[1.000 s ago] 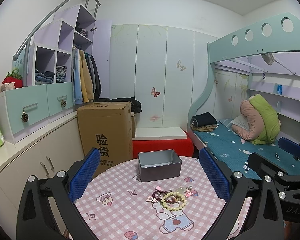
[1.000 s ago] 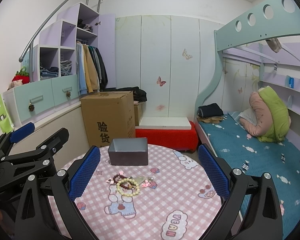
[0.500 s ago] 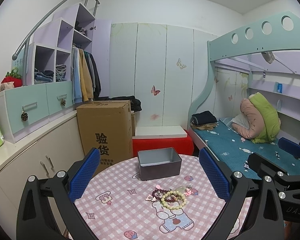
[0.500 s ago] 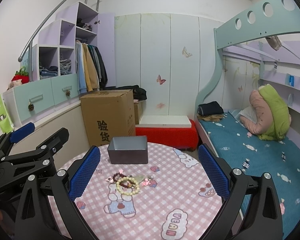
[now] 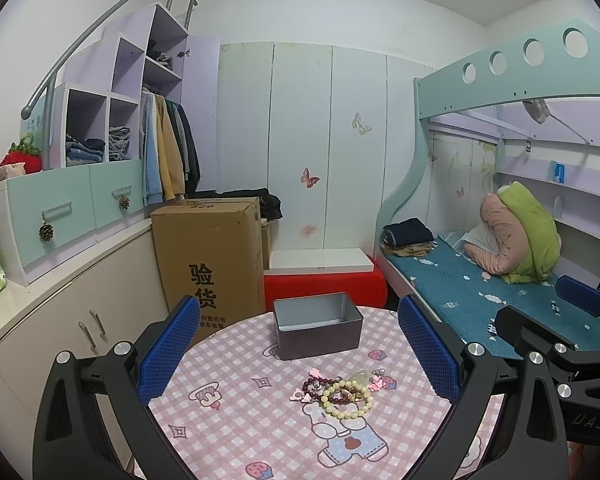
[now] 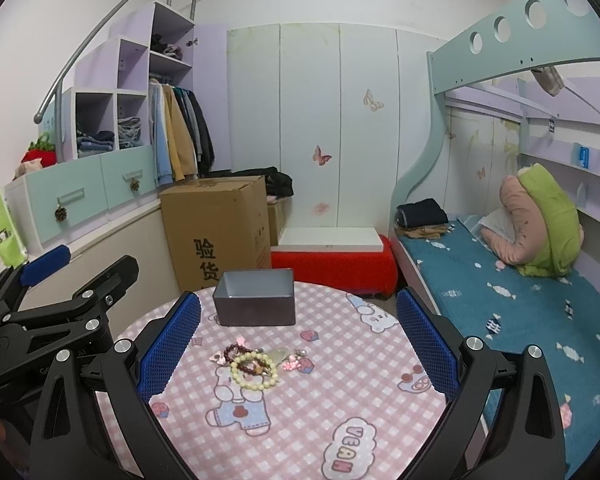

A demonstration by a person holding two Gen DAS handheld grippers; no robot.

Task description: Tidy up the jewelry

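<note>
Your left gripper (image 5: 300, 356) hangs above the round pink-checked cartoon tablecloth (image 5: 228, 408), jaws spread wide and holding nothing. Between its blue pads, the pile of beaded bracelets and pink charms (image 5: 340, 394) lies just in front of the open grey rectangular metal tin (image 5: 318, 332), not touching it. Your right gripper (image 6: 298, 354) is likewise released, hovering over the same pile.

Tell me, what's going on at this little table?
A person holds two grippers above a pink checked table. A heap of bead bracelets lies in the middle, with an open grey tin behind it. Both the left gripper and right gripper are open and hold nothing. No jewelry appears to be in the tin yet.
</note>
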